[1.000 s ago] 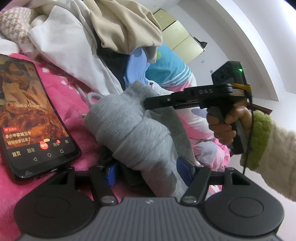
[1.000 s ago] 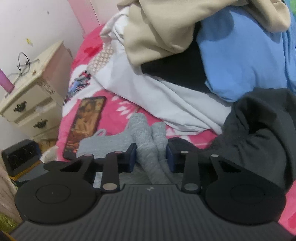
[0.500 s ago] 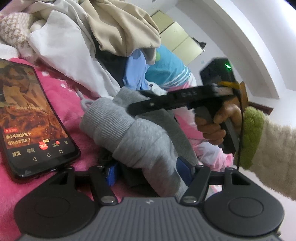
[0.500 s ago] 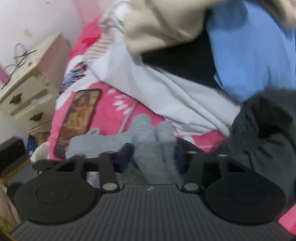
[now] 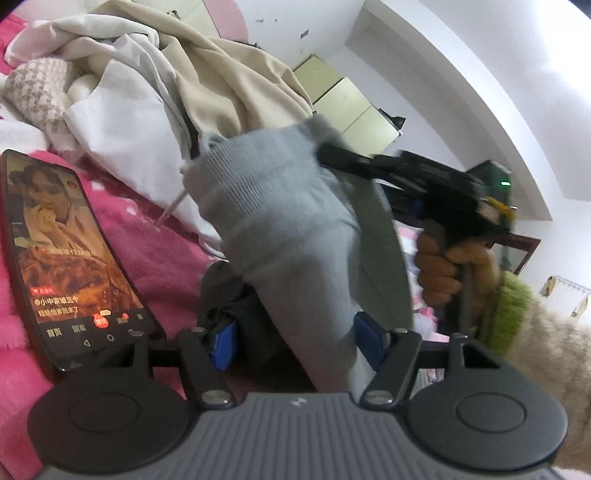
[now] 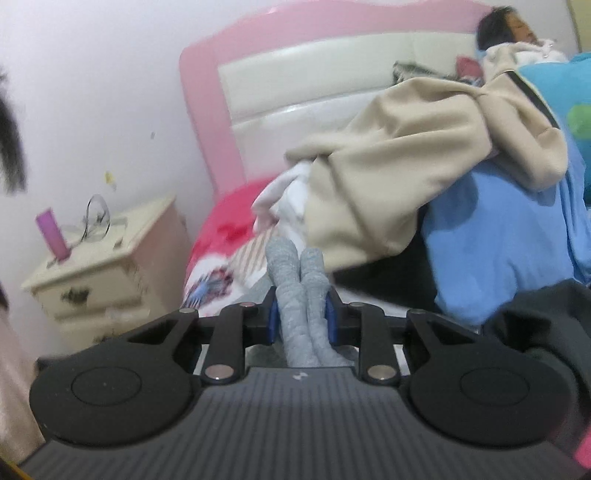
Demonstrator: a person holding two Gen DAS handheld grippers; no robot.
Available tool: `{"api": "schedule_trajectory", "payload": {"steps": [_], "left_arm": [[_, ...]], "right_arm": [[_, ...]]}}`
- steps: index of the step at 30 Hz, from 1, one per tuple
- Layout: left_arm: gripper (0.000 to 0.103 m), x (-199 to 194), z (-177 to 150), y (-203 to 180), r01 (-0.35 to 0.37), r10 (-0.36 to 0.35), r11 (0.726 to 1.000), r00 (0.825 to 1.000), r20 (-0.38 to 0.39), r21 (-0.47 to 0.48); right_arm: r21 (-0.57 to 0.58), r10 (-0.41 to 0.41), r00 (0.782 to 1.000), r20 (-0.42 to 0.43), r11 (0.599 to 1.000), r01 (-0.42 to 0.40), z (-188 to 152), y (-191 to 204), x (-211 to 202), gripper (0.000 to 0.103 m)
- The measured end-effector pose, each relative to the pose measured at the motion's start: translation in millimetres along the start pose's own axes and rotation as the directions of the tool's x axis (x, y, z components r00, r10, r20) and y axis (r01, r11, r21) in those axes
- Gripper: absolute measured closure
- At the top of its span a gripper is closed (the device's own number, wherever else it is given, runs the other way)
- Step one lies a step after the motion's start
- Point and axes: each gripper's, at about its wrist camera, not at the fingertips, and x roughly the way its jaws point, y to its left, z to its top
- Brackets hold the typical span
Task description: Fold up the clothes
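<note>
A pair of grey socks point(image 5: 280, 206) hangs lifted above the pink blanket point(image 5: 155, 251). In the left wrist view my right gripper point(image 5: 328, 155), held by a hand in a green-cuffed sleeve, pinches the socks' upper end. In the right wrist view the right gripper point(image 6: 301, 317) is shut on the two socks point(image 6: 291, 266), which stick out side by side past its blue pads. The socks' lower part runs down between the widely spread fingers of my left gripper point(image 5: 295, 339), which is open. A dark garment point(image 5: 225, 284) lies under the left fingers.
A lit phone point(image 5: 70, 251) lies on the blanket at the left. A pile of clothes rises behind: beige hoodie point(image 6: 406, 184), white garment point(image 5: 125, 122), blue garment point(image 6: 498, 240), dark grey garment point(image 6: 546, 306). A cream nightstand point(image 6: 99, 266) stands beside the pink headboard point(image 6: 207, 110). A person point(image 6: 506, 26) lies far back.
My right gripper has risen and tilted upward, pulling the socks' upper end off the bed. The left gripper has stayed low and open by the phone.
</note>
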Motion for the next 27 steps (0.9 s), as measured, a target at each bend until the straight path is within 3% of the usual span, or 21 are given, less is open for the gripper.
{"api": "schedule_trajectory", "payload": {"steps": [5, 8, 12, 14, 17, 20, 23, 27], "left_arm": [[0.036, 1.5, -2.0, -2.1, -0.014, 0.014, 1.000, 1.000, -0.012, 0.018], [0.035, -0.6, -2.4, -4.0, -0.017, 0.018, 0.999, 1.000, -0.010, 0.033], [0.034, -4.8, -4.7, -6.5, -0.023, 0.023, 0.999, 1.000, -0.013, 0.049], [0.034, -7.4, -5.3, -8.2, -0.026, 0.027, 0.998, 1.000, -0.010, 0.059], [0.034, -11.5, -5.4, -10.9, -0.034, 0.035, 0.997, 0.999, -0.007, 0.073], [0.034, -15.2, -3.4, -19.0, -0.050, 0.052, 0.994, 0.999, -0.013, 0.100], [0.032, -18.7, -1.1, -27.4, -0.066, 0.069, 0.990, 0.997, -0.019, 0.128], [0.032, -18.5, 0.4, -43.4, -0.082, 0.096, 0.983, 0.993, -0.074, 0.166]], "right_arm": [[0.101, -0.060, 0.996, -0.069, 0.993, 0.067, -32.9, -39.4, 51.3, 0.075], [0.115, -0.136, 0.989, -0.051, 0.983, 0.141, -23.8, -33.5, 41.2, 0.059], [0.136, -0.236, 0.971, -0.028, 0.962, 0.238, -11.7, -25.7, 27.7, 0.054], [0.148, -0.311, 0.950, 0.028, 0.941, 0.304, -1.8, -12.3, -9.7, 0.052], [0.228, -0.453, 0.878, 0.156, 0.881, 0.414, -12.9, 22.6, -107.0, 0.041], [0.341, -0.589, 0.768, 0.252, 0.797, 0.499, -37.7, 59.0, -202.0, 0.030], [0.496, -0.707, 0.670, 0.224, 0.675, 0.546, -105.4, 90.5, -252.0, 0.029], [0.676, -0.837, 0.527, 0.148, 0.474, 0.564, -195.7, 132.6, -318.7, 0.029]]}}
